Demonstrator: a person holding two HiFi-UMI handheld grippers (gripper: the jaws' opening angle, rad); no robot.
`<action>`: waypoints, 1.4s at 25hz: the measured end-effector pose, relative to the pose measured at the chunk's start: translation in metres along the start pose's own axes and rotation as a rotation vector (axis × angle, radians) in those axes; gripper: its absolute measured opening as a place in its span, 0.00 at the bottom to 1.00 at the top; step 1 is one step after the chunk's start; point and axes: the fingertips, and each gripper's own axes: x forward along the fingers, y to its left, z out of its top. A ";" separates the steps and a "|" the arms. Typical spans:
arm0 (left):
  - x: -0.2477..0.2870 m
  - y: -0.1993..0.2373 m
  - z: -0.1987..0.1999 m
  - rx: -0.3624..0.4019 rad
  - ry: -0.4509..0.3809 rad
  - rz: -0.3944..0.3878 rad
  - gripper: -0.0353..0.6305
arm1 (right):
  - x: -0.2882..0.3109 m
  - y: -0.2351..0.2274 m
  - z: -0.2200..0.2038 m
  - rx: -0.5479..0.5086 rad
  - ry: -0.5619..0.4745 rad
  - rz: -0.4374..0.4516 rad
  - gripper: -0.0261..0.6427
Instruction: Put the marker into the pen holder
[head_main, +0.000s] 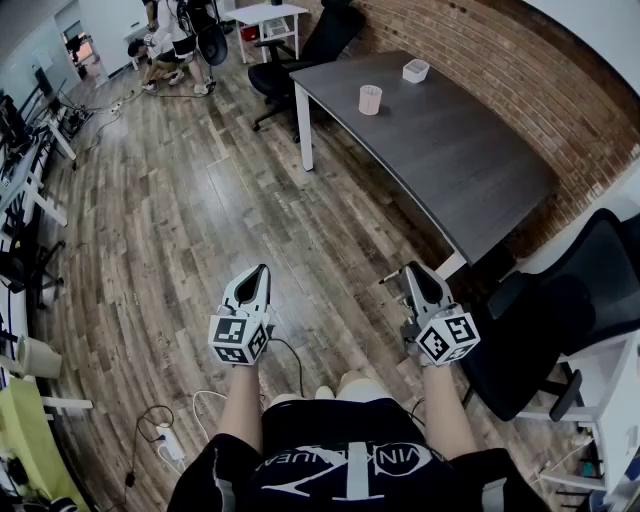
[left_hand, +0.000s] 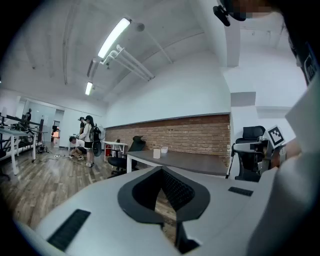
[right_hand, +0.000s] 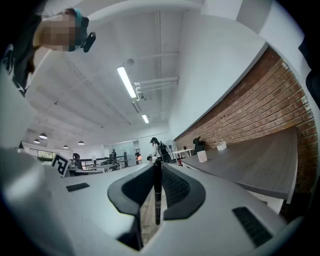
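**Short of the bench, marker gripped for the carry**

Over the wood floor (head_main: 200, 230), well apart from the bench (head_main: 450, 160), the person holds both tongs out level at waist height. The right tongs (head_main: 410, 270) are narrowed onto the marker (right_hand: 157, 200), pinching it near the tips. The marker lies crosswise to the jaws, so one end pokes out to the side in the head view. That pinch looks chosen for the carry: a thin, smooth barrel sits firm between ribbed pads, and both its ends stay free for aiming later.

The left tongs (head_main: 262, 272) are drawn nearly together with nothing between them, only floor showing through the slit. They seem to be kept forward for balance and have no job yet.

The holder (head_main: 370, 99) stands upright on the bench's far part, open mouth up, with a small white tub (head_main: 415, 70) near it toward the brick wall. The task has barely started, as the whole approach is left. My guess is that the marker must be turned end-down over the holder's mouth before release, or it may catch on the rim.
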 end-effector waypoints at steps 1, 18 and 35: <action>0.000 -0.002 -0.001 0.000 0.002 -0.001 0.07 | -0.001 0.000 0.000 -0.001 0.003 0.001 0.13; 0.025 0.016 -0.007 -0.032 0.011 0.023 0.07 | 0.020 -0.022 0.003 0.007 -0.006 -0.015 0.13; 0.179 0.069 0.020 -0.050 0.016 0.068 0.07 | 0.172 -0.127 0.026 0.046 0.009 0.008 0.13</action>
